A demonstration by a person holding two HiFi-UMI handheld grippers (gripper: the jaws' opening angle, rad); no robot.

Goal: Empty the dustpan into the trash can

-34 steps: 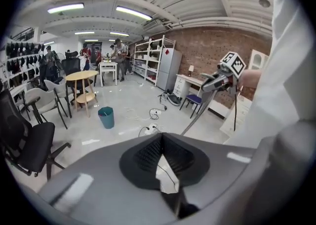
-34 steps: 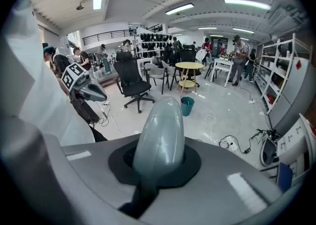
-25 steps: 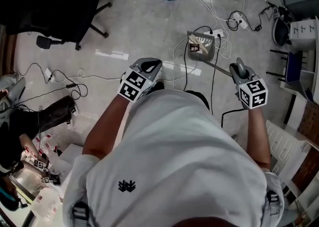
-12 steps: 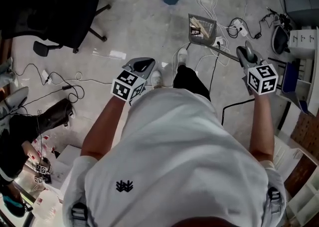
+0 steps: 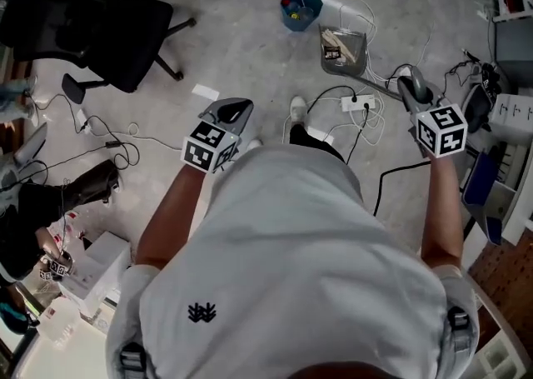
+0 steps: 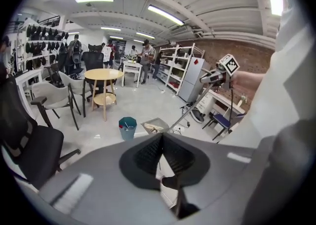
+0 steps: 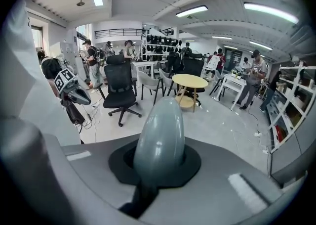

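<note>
The grey dustpan [image 5: 343, 46] hangs just above the floor with paper scraps in it, right beside the small blue trash can [image 5: 301, 7]. Its long handle runs back to my right gripper [image 5: 410, 86], which is shut on the rounded grey grip [image 7: 160, 140]. My left gripper [image 5: 236, 106] hovers at the left, shut with nothing in it. In the left gripper view the trash can [image 6: 127, 127] and the dustpan [image 6: 154, 126] stand side by side beyond the closed jaws, and the right gripper [image 6: 213, 75] shows up high at the right.
A black office chair [image 5: 100, 23] stands at the left. A power strip [image 5: 356, 103] and loose cables lie on the floor under the handle. The person's shoe [image 5: 298, 108] steps forward. Shelving lines the right side. A round wooden table [image 6: 102, 74] and several people are farther back.
The person has walked forward. The dustpan, carried by the right gripper, has drawn closer to the blue trash can. The left gripper stays shut and empty.
</note>
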